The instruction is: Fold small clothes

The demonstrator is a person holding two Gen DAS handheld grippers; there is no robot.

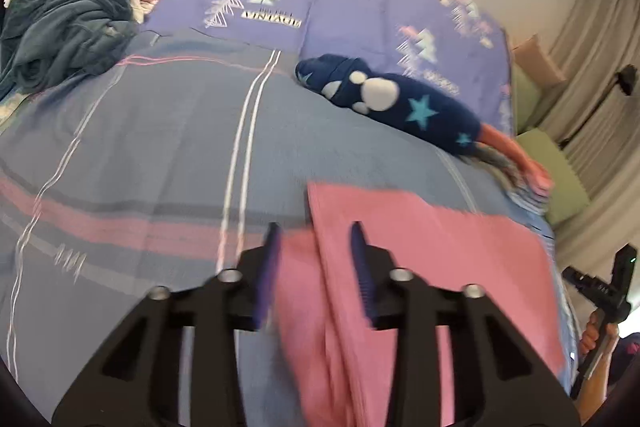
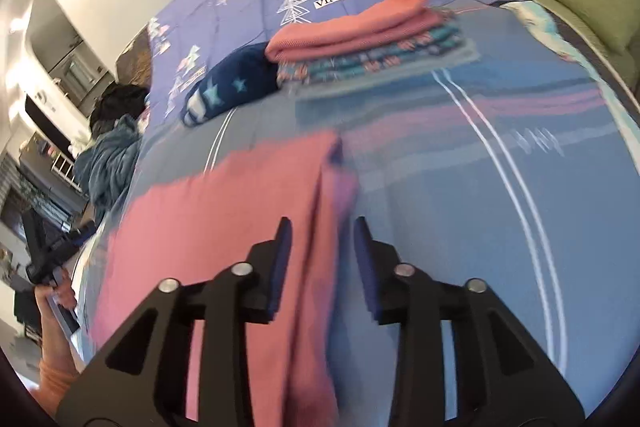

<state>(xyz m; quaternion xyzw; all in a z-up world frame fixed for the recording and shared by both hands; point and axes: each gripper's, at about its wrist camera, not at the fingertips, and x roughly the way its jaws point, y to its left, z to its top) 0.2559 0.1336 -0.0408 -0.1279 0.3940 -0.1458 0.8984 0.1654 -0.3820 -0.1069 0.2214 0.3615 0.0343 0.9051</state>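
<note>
Both grippers, left gripper [image 1: 314,239] and right gripper [image 2: 322,233], stood parted (gripping nothing) at the pink cloth's [image 1: 420,247] near corners. Its long axis ran left to right between them.

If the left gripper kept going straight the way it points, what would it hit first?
Probably the pink cloth: its edge already lies between the left gripper's open jaws, spread over the bed. Blur makes the depth uncertain.

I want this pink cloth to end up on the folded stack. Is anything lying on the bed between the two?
Nothing visible: between the pink cloth and the folded stack lies only bare bedsheet. The navy star sock sits left of the stack, off that path.
</note>
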